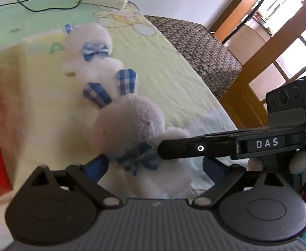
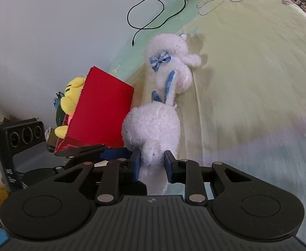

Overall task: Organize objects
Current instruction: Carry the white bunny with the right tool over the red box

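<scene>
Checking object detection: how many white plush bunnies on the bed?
2. The near bunny sits between the pads of the right hand-held gripper; the far bunny lies just beyond it on the blanket. The red box may hide more.

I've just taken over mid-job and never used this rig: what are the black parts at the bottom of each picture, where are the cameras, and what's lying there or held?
Each picture comes from a camera on a hand-held two-finger gripper, looking forward along its fingers. In the right wrist view, the right gripper has its blue pads against the near white plush bunny. In the left wrist view, the left gripper stands wide open around that bunny. A second white bunny lies beyond on the yellow-green blanket. A red box with a yellow plush behind it stands left.
</scene>
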The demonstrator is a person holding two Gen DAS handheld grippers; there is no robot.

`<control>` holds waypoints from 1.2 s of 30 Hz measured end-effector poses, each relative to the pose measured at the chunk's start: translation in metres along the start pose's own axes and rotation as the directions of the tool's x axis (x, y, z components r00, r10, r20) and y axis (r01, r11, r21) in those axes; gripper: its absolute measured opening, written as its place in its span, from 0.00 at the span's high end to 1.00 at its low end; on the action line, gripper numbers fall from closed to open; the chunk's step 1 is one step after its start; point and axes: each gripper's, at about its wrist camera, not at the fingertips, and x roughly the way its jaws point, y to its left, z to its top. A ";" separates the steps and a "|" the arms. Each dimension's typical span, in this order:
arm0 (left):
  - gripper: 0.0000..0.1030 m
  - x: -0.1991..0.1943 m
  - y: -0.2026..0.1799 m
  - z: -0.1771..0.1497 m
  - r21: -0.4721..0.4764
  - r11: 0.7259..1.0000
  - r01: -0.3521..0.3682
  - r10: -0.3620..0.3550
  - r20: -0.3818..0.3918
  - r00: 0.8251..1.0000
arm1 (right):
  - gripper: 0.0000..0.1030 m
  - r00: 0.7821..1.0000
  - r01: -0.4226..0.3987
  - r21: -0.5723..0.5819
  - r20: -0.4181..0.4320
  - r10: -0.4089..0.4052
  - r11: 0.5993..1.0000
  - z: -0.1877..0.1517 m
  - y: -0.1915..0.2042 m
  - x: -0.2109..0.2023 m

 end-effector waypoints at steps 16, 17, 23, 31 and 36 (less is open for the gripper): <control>0.09 -0.068 -0.025 -0.017 0.084 0.995 -0.046 0.029 0.200 0.979 | 0.75 0.995 -0.083 -0.135 0.048 0.090 0.987 -0.007 0.055 -0.027; 0.09 -0.077 -0.025 -0.017 0.085 0.995 -0.053 0.033 0.223 0.974 | 0.75 0.993 -0.093 -0.149 0.054 0.102 0.984 -0.005 0.063 -0.027; 0.09 -0.133 -0.016 -0.016 0.102 0.991 -0.091 0.050 0.348 0.936 | 0.76 0.979 -0.145 -0.260 0.100 0.176 0.955 0.005 0.119 -0.020; 0.09 -0.208 0.027 -0.025 0.080 0.988 -0.131 0.080 0.465 0.882 | 0.77 0.951 -0.226 -0.362 0.116 0.285 0.904 0.009 0.189 0.022; 0.09 -0.230 0.064 -0.030 0.050 0.984 -0.170 0.126 0.478 0.869 | 0.78 0.952 -0.222 -0.398 0.108 0.286 0.890 0.007 0.218 0.062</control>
